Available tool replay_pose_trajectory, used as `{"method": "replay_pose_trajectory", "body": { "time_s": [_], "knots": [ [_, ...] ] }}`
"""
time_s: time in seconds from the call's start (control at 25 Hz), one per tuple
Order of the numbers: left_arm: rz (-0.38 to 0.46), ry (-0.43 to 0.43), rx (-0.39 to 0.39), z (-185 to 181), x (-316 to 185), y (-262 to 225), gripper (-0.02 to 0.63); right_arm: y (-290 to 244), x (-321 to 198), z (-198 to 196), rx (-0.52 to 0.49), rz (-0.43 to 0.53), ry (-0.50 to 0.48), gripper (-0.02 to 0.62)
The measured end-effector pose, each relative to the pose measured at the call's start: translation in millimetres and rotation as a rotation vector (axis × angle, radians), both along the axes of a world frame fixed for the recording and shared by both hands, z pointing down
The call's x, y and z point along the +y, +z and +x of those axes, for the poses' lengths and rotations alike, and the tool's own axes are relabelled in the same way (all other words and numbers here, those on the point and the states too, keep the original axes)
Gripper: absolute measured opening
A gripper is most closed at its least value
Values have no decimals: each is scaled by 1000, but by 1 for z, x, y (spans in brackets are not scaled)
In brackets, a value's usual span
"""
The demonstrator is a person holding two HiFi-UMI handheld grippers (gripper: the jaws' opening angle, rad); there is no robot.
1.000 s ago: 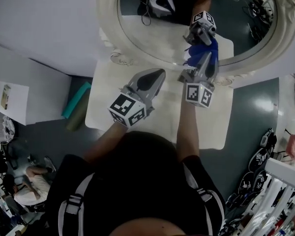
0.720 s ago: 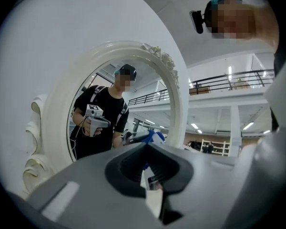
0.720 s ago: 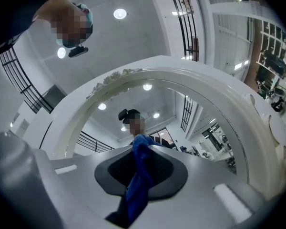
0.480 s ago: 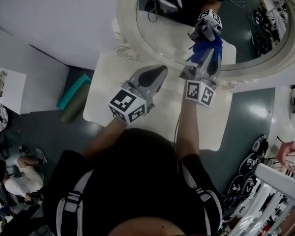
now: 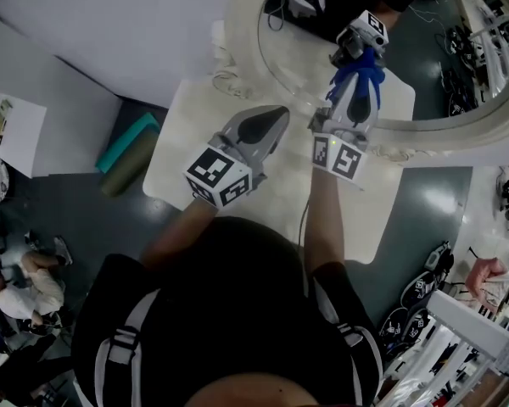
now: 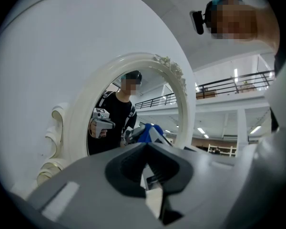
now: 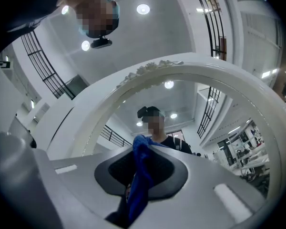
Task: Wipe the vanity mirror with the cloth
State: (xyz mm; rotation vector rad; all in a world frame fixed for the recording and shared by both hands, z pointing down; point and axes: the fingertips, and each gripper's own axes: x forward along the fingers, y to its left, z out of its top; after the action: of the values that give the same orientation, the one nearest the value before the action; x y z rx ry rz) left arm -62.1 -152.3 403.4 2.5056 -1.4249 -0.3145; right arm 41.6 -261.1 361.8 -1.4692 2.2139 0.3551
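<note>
Head view: the wiping step, with the cloth at the glass

Nearest, the left hand-held gripper (image 5: 270, 124) hovers over the pale tabletop (image 5: 187, 164), its jaws together with nothing between them. Beside it, the right hand-held gripper (image 5: 357, 87) is clamped on the blue cloth (image 5: 354, 76). The cloth is at the lower glass of the vanity mirror (image 5: 310, 66); whether it touches, I cannot tell. I judge that wiping is in hand. The next move calls for even pressure and sweeps across the glass. Beyond are a dark floor (image 5: 424, 202) and a white wall (image 5: 110, 32).
</note>
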Motion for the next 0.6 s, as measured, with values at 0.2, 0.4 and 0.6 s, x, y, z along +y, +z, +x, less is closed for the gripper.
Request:
{"method": "replay_pose_trajectory", "body": {
  "time_s": [0.2, 0.4, 0.6],
  "knots": [
    [-2, -6, 3, -3, -1, -1, 9, 2, 2, -18, 73, 12, 5, 41],
    [-8, -13, -1, -4, -1, 0, 9, 3, 3, -28, 123, 19, 0, 42],
    [-20, -25, -13, -6, -4, 2, 9, 9, 2, -46, 210, 37, -27, 43]
  ]
}}
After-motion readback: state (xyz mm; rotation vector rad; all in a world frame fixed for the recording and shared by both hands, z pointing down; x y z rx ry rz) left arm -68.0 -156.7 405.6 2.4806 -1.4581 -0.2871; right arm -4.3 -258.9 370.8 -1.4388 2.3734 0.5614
